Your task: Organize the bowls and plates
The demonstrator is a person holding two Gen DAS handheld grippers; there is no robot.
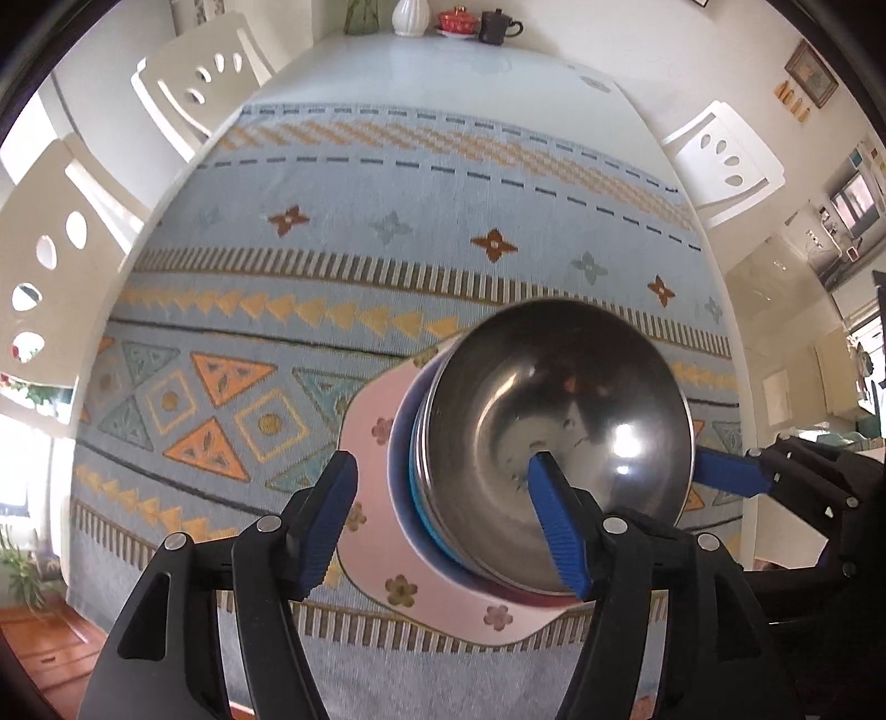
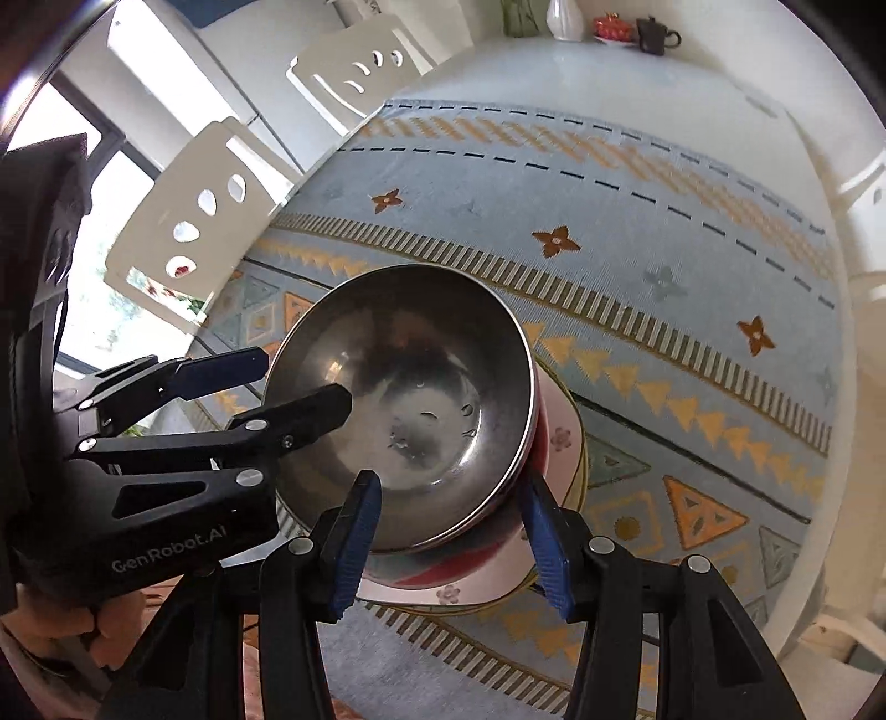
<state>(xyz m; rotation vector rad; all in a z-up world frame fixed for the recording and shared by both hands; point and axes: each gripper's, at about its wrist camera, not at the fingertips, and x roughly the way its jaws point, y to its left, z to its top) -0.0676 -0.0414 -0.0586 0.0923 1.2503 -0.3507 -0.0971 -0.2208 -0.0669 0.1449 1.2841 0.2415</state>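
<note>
A steel bowl [image 1: 554, 399] tops a stack of bowls on a pink flowered plate [image 1: 376, 565], near the front of the blue patterned cloth. My left gripper [image 1: 443, 465] is open and straddles the bowl's left rim, one finger inside and one outside over the plate. In the right wrist view the same steel bowl [image 2: 410, 399] sits over a red-striped bowl [image 2: 426, 576] and the pink plate [image 2: 487, 587]. My right gripper [image 2: 448, 483] is open astride the near right rim, its pads apart from the metal. The left gripper [image 2: 307, 376] shows there on the bowl's left side.
The patterned cloth [image 1: 310, 266] covers a white table [image 1: 443, 61]. A white vase [image 1: 411, 16], a red pot [image 1: 458, 21] and a dark teapot [image 1: 495, 27] stand at the far end. White chairs [image 1: 194, 94] flank the table on both sides. A hand [image 2: 72, 626] holds the left gripper.
</note>
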